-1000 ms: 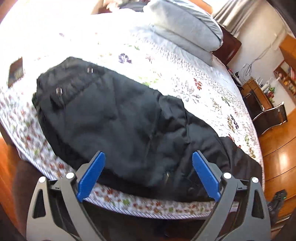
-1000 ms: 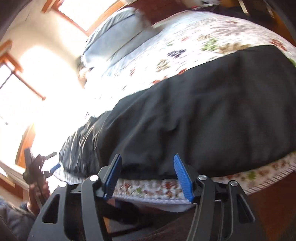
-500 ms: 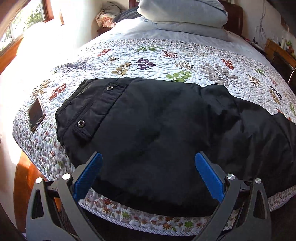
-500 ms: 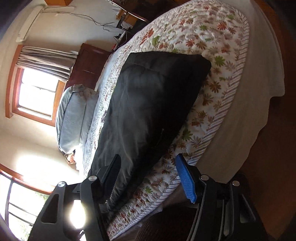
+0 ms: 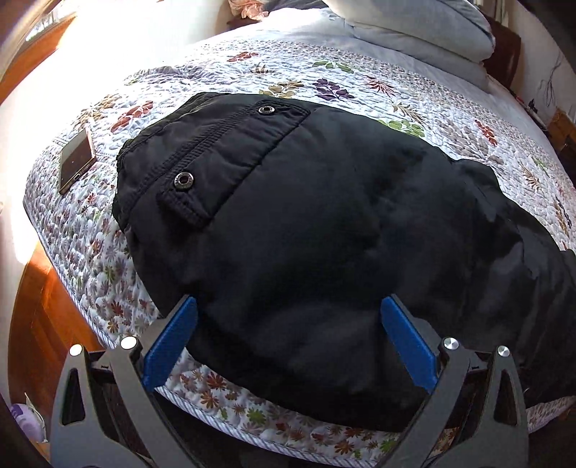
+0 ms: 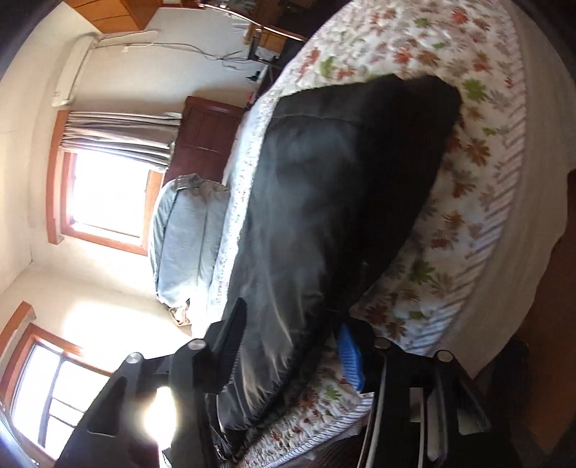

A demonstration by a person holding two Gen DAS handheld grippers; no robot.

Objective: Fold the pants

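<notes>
Black pants lie across a floral quilted bed, waistband with two metal snaps at the upper left, legs running off to the right. My left gripper is open, its blue fingers over the pants' near edge by the bed's front edge, holding nothing. In the right wrist view the pants stretch away along the bed. My right gripper is open with the pants' near edge lying between its fingers.
A phone lies on the quilt left of the waistband. Grey pillows sit at the head of the bed, also seen in the right wrist view. Wooden floor lies below the bed's edge.
Both grippers have moved in closer to the pants' near edge. The right gripper now has the fabric between its fingers; before it was back off the bed edge.
</notes>
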